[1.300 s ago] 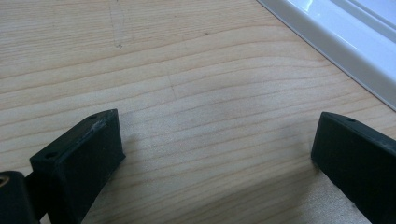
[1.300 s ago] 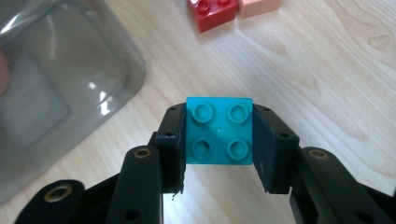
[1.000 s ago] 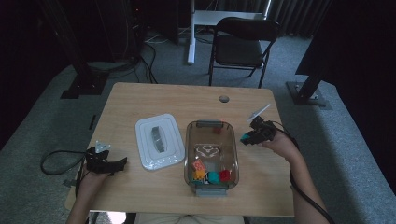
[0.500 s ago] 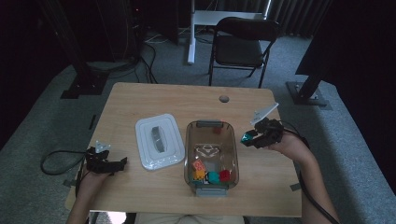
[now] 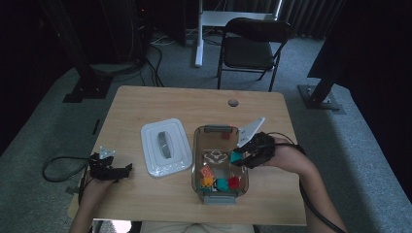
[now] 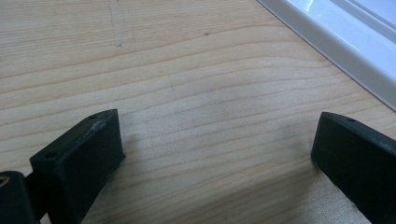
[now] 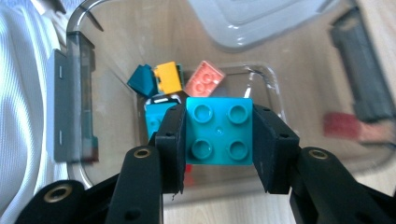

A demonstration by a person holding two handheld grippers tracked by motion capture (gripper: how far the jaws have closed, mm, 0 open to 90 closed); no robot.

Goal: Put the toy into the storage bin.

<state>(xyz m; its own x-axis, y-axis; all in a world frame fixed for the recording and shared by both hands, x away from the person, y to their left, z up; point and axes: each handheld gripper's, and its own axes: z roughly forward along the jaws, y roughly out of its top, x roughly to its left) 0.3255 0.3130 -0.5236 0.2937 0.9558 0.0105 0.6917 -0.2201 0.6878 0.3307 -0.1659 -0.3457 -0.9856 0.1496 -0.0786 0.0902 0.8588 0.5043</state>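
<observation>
My right gripper (image 5: 241, 158) is shut on a teal four-stud brick (image 5: 235, 156), held above the right side of a clear plastic box (image 5: 195, 155). Seen from the right gripper view, the teal brick (image 7: 219, 130) sits square between the two black jaws of the gripper (image 7: 219, 116). Below it in the box (image 7: 74, 93) lie an orange brick (image 7: 168, 77), a pink brick (image 7: 204, 83) and a dark teal one (image 7: 144, 80). At the table's left edge my left gripper (image 5: 109, 170) rests. In its own view the gripper (image 6: 219, 135) is open over bare wood.
The box's white lid (image 5: 165, 145) lies flat on the wooden table (image 5: 145, 107) left of the box, and its edge (image 6: 336, 37) shows beyond the left jaws. A round hole (image 5: 233, 103) marks the far side. A folding chair (image 5: 250, 46) stands behind the table.
My right gripper has carried the teal brick leftwards, from beside the box's right wall to over the box. The left gripper has stayed put.
</observation>
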